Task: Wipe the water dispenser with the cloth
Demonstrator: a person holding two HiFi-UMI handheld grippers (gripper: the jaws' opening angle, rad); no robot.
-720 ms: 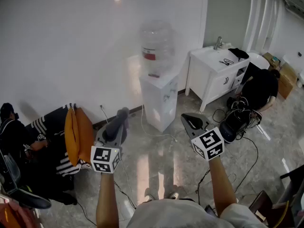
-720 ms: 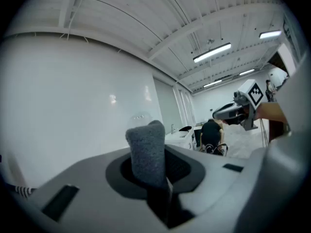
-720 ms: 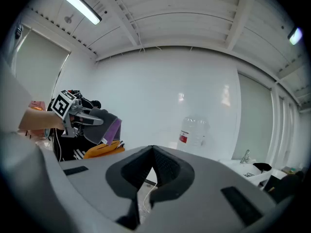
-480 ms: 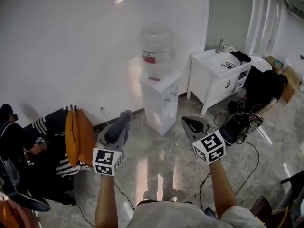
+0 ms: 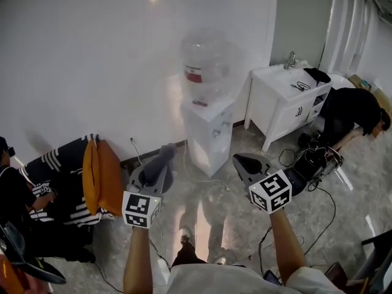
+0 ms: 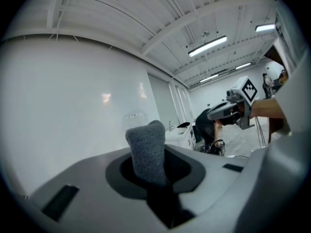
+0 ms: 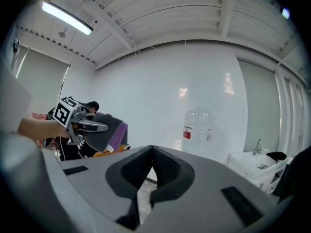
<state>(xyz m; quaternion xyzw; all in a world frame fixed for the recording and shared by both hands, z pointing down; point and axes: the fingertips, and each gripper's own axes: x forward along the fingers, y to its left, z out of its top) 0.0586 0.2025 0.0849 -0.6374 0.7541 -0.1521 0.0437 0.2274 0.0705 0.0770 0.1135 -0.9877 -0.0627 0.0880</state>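
The white water dispenser [image 5: 209,133] stands against the wall ahead, a clear bottle [image 5: 203,66] with a red label on top. The bottle [image 7: 197,131] also shows in the right gripper view. My left gripper [image 5: 158,162] is shut on a grey cloth [image 5: 160,159], which sticks up between the jaws as a grey cloth [image 6: 147,151] in the left gripper view. From the right gripper view the cloth [image 7: 104,130] hangs from the left gripper. My right gripper [image 5: 246,162] is shut with nothing in it, its tips [image 7: 151,152] touching. Both are held well short of the dispenser.
A white sink cabinet [image 5: 288,100] stands right of the dispenser. A person in black [image 5: 358,115] crouches beside it, with cables [image 5: 309,161] on the floor. At the left are an orange cushion [image 5: 100,175], a striped seat and another person [image 5: 15,201].
Both grippers have come a little nearer the dispenser, and the whole view has shifted forward. The person at the right has bent lower. The cloth stays in the left gripper.
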